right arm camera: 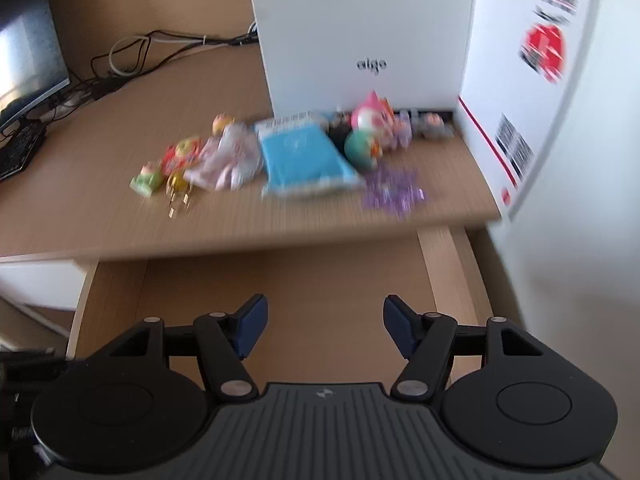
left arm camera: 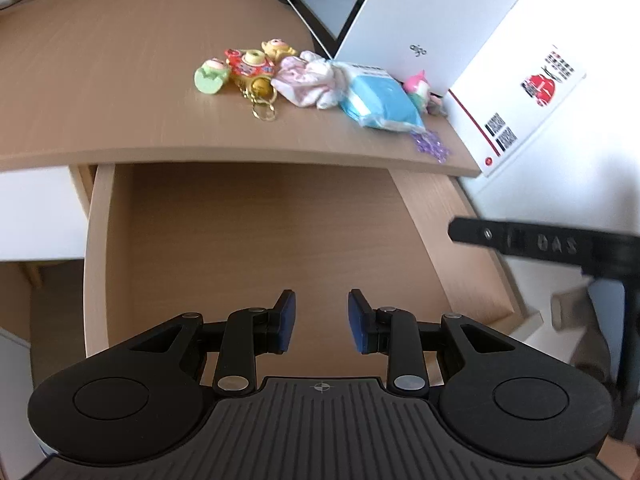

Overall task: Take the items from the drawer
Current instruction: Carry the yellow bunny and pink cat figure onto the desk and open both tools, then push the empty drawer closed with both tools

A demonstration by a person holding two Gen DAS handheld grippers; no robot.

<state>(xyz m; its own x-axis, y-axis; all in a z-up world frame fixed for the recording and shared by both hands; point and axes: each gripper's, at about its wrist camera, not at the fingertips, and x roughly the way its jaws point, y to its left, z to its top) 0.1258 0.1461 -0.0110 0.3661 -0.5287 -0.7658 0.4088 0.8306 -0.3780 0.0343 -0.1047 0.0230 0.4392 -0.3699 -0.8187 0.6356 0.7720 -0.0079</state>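
The wooden drawer point(left arm camera: 256, 240) stands pulled out below the desk edge, and its visible floor holds nothing. My left gripper point(left arm camera: 322, 320) hangs over the drawer's front part, open, with nothing between its blue pads. My right gripper point(right arm camera: 324, 326) is also over the drawer point(right arm camera: 304, 288), open and holding nothing; part of it shows at the right of the left wrist view. On the desk top lie small toys point(left arm camera: 240, 70), a pink cloth point(left arm camera: 308, 80), a blue tissue pack point(left arm camera: 380, 98), a pink-and-green toy point(right arm camera: 368, 132) and purple beads point(right arm camera: 394, 190).
A white box marked aigo point(right arm camera: 368, 40) stands behind the items, and a white carton with red print point(left arm camera: 528, 92) rises at the right. A dark monitor point(right arm camera: 24, 40) and cables point(right arm camera: 160, 48) lie at the desk's back. The right wrist view is blurred.
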